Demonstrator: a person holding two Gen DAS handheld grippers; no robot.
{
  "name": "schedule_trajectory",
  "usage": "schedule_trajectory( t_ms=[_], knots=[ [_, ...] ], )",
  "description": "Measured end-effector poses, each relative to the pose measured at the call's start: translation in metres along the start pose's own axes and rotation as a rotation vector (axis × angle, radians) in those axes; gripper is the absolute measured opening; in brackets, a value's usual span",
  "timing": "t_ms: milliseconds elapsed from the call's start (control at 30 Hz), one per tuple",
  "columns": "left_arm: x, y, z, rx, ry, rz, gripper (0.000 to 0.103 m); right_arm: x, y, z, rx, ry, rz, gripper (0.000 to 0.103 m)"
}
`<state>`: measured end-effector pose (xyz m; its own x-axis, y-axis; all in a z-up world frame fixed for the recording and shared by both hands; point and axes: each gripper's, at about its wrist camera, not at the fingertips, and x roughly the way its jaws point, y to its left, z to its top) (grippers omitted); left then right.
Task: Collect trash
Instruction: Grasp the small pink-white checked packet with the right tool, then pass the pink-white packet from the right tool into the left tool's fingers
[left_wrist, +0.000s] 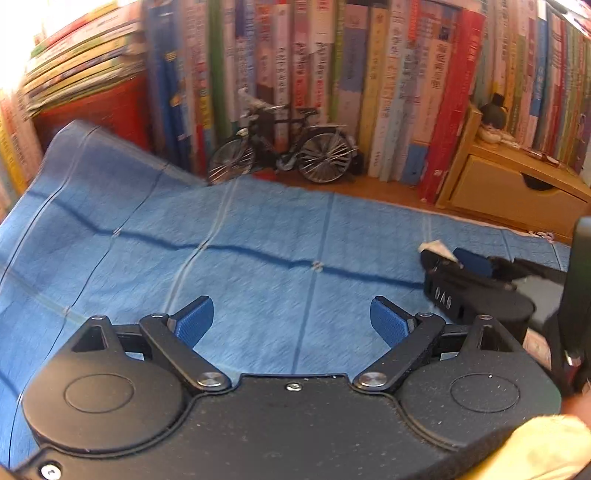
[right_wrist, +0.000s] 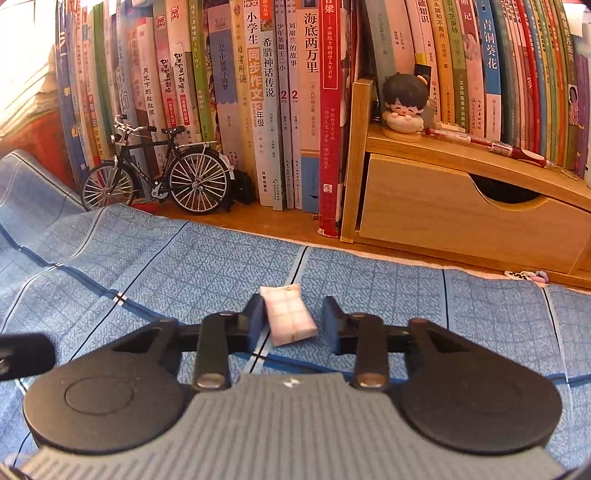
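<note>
A cloth (right_wrist: 369, 280) covers the near part of the desk (right_wrist: 258, 221), and its far left part rises up over something hidden. On the cloth lies a small packet (right_wrist: 291, 319), between the jaws of the right gripper (right_wrist: 293, 323): it touches the left pad, with a gap to the right one. Behind the cloth, on bare desk, a model bicycle (right_wrist: 159, 173) stands at the left, in front of a row of upright books (right_wrist: 258, 92). To the right of the books sits a drawer unit (right_wrist: 461, 214), with a figurine (right_wrist: 404, 107) and a pen (right_wrist: 487, 146) on top and more books behind. The left gripper (left_wrist: 291, 321) hovers over empty cloth, left of the right gripper.
</note>
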<state>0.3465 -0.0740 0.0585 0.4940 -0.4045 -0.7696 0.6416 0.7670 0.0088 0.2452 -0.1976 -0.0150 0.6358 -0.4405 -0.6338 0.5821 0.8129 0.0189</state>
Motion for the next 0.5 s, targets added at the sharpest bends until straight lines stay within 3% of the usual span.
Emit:
schedule_trajectory(
  t_ms=[67, 100, 233, 367, 500],
  knots=[
    [0.004, -0.009, 0.006, 0.013, -0.009, -0.012, 0.089, -0.002, -0.004, 0.0, 0.013, 0.008, 0.019, 0.041],
    [0.007, -0.011, 0.01, 0.012, -0.011, -0.019, 0.088, -0.005, -0.007, 0.0, 0.019, 0.008, 0.025, 0.051],
    [0.019, -0.02, 0.024, 0.005, -0.002, -0.054, 0.089, -0.01, -0.021, -0.003, 0.043, 0.017, 0.051, 0.051],
    [0.031, -0.029, 0.038, 0.015, 0.018, -0.094, 0.089, -0.013, -0.025, -0.006, -0.038, 0.009, 0.074, 0.036],
    [0.042, -0.041, 0.046, 0.023, 0.052, -0.146, 0.089, -0.015, -0.025, -0.009, -0.09, -0.004, 0.097, 0.035]
  ],
)
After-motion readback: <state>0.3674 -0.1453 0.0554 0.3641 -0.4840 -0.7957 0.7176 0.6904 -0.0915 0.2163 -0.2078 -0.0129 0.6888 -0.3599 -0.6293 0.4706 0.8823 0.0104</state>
